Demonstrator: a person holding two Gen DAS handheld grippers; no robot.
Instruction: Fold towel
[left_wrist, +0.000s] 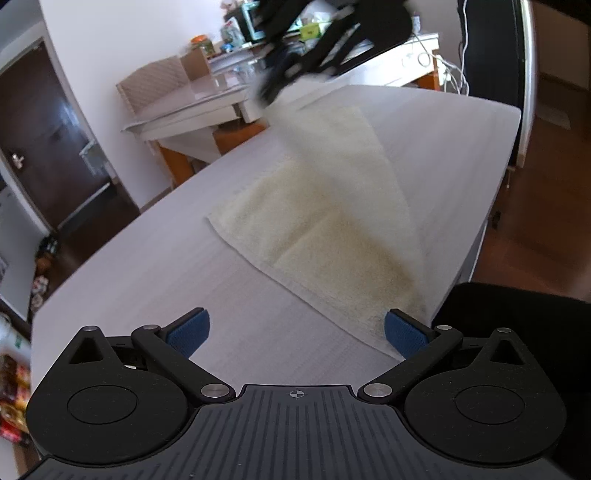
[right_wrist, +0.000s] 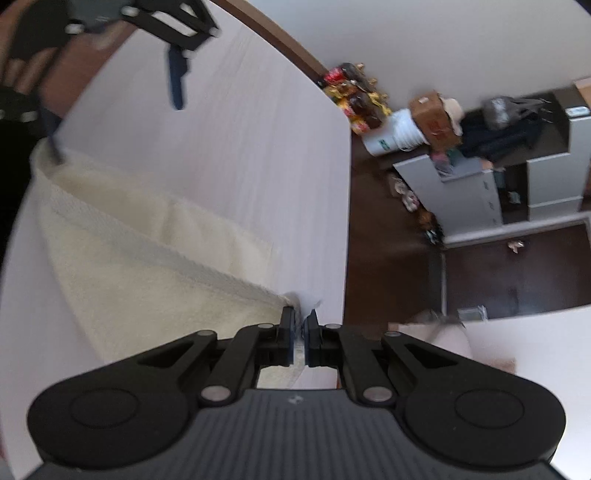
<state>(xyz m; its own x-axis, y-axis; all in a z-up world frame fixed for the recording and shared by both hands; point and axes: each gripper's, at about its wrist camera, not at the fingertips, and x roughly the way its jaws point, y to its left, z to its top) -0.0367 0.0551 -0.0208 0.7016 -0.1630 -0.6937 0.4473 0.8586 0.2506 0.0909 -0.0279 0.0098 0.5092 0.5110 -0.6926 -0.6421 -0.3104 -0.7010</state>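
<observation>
A cream towel (left_wrist: 325, 221) lies on the white table (left_wrist: 155, 273). Its far part is lifted in a taut sheet up to my right gripper (left_wrist: 273, 85), seen blurred at the top of the left wrist view. In the right wrist view my right gripper (right_wrist: 300, 325) is shut on a corner of the towel (right_wrist: 147, 266), held above the table (right_wrist: 258, 166). My left gripper (left_wrist: 297, 328) is open and empty, low over the table, with the towel's near corner by its right fingertip (left_wrist: 400, 332). It also shows at the top left of the right wrist view (right_wrist: 114, 79).
The table's right edge (left_wrist: 495, 206) drops to a brown floor. A desk with boxes and clutter (left_wrist: 221, 74) stands behind the table. A dark door (left_wrist: 44, 155) is at the left. A bucket, a box and grey cabinets (right_wrist: 461, 177) stand on the floor.
</observation>
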